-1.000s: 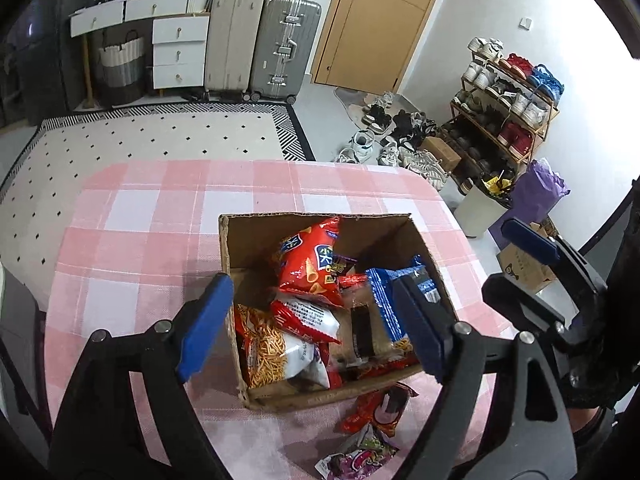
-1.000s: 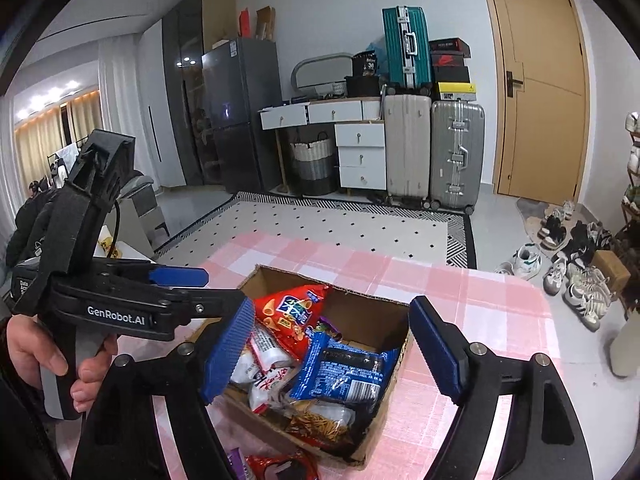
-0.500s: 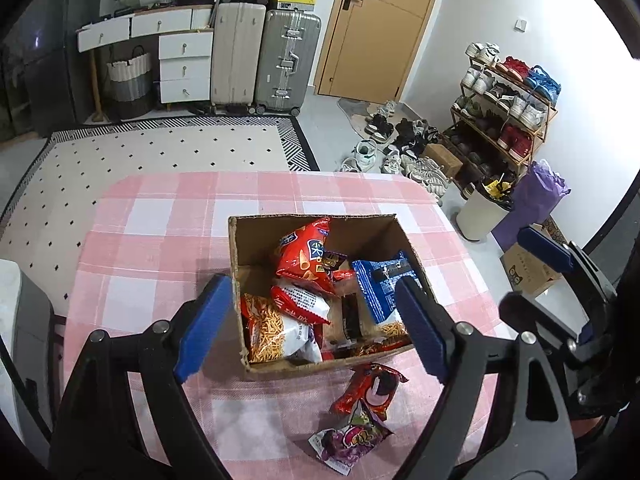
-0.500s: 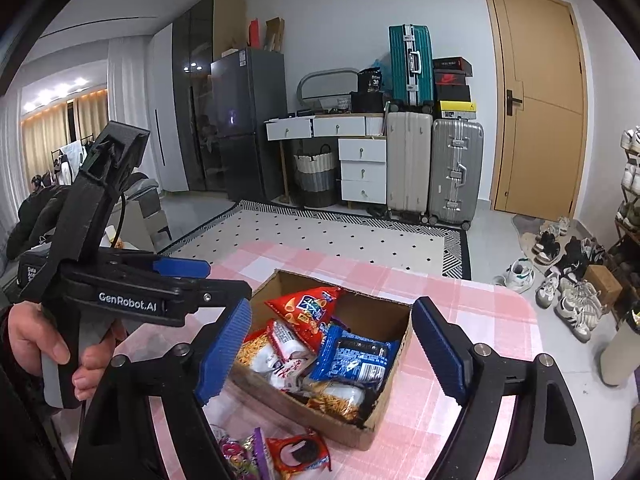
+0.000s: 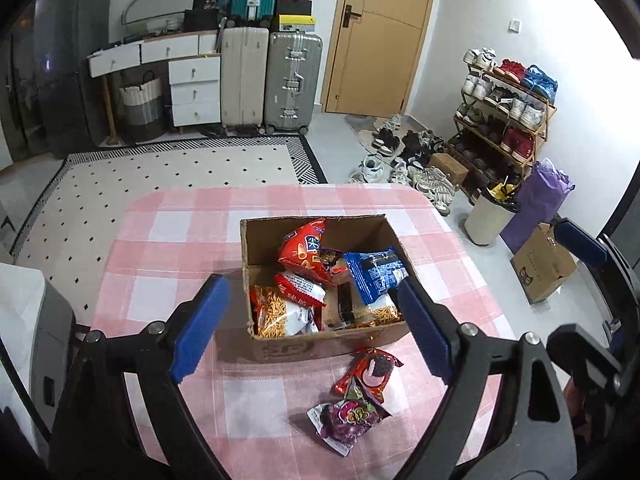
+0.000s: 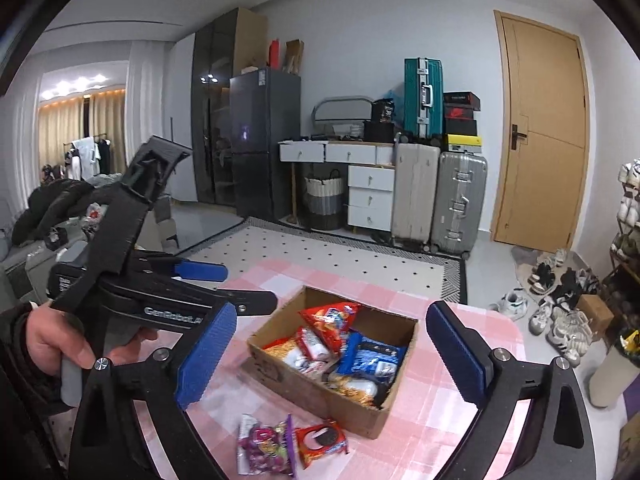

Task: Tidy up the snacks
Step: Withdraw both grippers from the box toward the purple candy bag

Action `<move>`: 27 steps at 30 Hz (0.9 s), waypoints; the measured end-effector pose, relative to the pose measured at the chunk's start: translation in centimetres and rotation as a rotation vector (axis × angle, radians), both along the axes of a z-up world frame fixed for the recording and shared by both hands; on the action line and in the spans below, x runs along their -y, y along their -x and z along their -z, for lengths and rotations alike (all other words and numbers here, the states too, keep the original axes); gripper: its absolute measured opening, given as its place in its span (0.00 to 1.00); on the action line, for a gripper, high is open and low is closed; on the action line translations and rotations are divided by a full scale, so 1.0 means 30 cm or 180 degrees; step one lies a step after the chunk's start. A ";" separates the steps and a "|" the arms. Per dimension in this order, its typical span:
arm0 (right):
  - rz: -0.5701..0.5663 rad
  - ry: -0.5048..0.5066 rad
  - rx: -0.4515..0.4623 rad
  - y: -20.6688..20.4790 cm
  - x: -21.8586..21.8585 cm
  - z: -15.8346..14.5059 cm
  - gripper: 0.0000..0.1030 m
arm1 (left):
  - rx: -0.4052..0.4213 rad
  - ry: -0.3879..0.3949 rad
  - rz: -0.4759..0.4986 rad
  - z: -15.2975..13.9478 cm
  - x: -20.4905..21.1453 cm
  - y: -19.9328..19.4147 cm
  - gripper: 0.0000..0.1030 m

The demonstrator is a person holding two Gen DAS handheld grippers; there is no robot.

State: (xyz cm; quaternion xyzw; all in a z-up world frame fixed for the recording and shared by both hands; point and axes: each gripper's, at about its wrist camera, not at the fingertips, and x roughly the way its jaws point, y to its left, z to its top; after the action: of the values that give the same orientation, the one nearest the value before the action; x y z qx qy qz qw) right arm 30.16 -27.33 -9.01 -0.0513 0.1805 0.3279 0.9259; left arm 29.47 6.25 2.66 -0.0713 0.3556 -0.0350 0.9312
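Note:
A cardboard box point(image 5: 320, 346) stands on the pink checked table point(image 5: 180, 240), filled with several snack bags, among them a red chip bag point(image 5: 304, 248) and a blue packet point(image 5: 376, 272). In front of the box lie a red cookie packet point(image 5: 370, 372) and a purple packet point(image 5: 348, 420), also seen as red cookie packet point(image 6: 322, 442) and purple packet point(image 6: 264, 444). My left gripper point(image 5: 312, 320) hovers above and short of the box, jaws opening, nothing between them. My right gripper point(image 6: 332, 354) hangs back from the box point(image 6: 312, 392), jaws opening wide and empty.
A hand point(image 6: 44, 344) holds the left gripper at the left of the right wrist view. Off the table's right edge stand a white bin point(image 5: 488, 220) and a shoe rack point(image 5: 504, 120). Suitcases point(image 5: 292, 80) and drawers line the far wall beyond a dotted rug point(image 5: 160, 176).
Both grippers have drawn back and up from the box, which now looks smaller. The two packets on the table have come fully into view. The right jaws stand wider.

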 end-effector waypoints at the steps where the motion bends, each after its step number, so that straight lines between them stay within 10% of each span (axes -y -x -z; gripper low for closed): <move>1: -0.0007 -0.0014 0.0002 0.013 0.002 -0.005 0.95 | 0.0025 0.0010 -0.0010 -0.007 0.002 0.018 0.84; 7: 0.0018 -0.0060 0.0051 0.104 0.023 -0.017 0.96 | 0.0164 -0.0006 -0.0096 -0.036 0.008 0.122 0.99; 27: 0.0231 -0.0442 -0.0112 0.291 0.129 0.134 0.96 | 0.0035 0.0220 -0.0163 0.139 0.001 0.323 0.99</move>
State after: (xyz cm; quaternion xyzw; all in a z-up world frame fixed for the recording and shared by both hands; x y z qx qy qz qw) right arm 21.42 -31.21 -13.02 0.0254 0.1753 0.3067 0.9352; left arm 19.79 6.23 -1.50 -0.1123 0.3472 -0.0238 0.9307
